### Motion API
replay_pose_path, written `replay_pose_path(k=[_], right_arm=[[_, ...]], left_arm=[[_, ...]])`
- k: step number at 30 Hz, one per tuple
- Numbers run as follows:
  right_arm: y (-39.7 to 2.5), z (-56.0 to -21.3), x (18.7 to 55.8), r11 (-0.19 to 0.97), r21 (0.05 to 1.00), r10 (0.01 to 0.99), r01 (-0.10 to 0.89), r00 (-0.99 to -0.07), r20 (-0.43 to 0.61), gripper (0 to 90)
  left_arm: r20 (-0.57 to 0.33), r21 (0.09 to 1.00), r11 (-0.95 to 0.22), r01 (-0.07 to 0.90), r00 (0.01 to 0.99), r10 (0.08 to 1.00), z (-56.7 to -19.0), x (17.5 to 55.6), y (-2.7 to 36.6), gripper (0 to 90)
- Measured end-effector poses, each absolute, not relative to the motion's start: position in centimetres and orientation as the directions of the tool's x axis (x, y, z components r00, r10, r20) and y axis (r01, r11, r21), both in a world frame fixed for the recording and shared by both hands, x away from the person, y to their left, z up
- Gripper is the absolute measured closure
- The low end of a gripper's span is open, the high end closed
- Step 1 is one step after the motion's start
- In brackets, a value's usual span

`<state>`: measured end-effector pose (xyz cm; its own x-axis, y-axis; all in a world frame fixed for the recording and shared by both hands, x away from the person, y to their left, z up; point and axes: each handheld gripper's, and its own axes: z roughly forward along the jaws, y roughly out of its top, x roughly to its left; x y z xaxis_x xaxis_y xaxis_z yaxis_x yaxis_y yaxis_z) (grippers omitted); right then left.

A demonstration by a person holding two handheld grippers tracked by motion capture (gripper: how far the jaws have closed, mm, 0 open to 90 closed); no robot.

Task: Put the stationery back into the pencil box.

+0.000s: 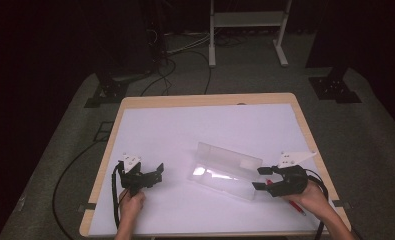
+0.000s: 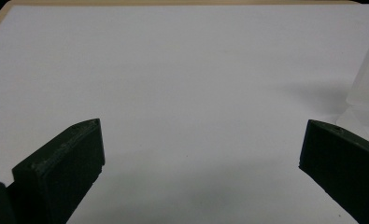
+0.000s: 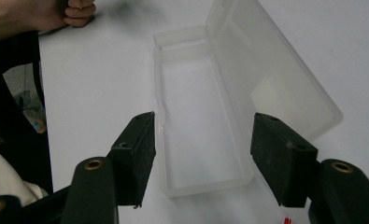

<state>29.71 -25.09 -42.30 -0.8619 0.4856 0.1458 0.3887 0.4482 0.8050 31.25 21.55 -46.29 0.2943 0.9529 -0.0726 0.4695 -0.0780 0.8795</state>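
Observation:
A clear plastic box [image 1: 225,172] lies open on the white table top, its lid standing up on the far side. In the right gripper view the box [image 3: 196,116] runs lengthwise away from the jaws and nothing lies in it. My right gripper [image 1: 263,178] is open at the box's right end, level with the table. My left gripper [image 1: 158,173] rests on the table at the left, open with nothing between its jaws, a hand's width from the box. A corner of the box [image 2: 366,88] appears at the right edge of the left gripper view. A red pen [image 1: 296,205] lies under my right hand.
The table [image 1: 135,102] has a wooden rim around its white surface. Cables run from both grippers off the front edge. A white frame [image 1: 247,20] stands on the grey floor beyond the table.

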Motion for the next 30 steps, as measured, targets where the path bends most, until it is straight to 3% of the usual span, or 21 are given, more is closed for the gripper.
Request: replay_pose_path(k=[30], right_arm=[[-29.6,-43.6,27.5,0.409,0.791,0.593,0.456,-0.791,0.149,39.6]], left_arm=[[-0.068,0.883,-0.081,0.462,0.296,0.953,-46.3,31.1,21.4,0.0]])
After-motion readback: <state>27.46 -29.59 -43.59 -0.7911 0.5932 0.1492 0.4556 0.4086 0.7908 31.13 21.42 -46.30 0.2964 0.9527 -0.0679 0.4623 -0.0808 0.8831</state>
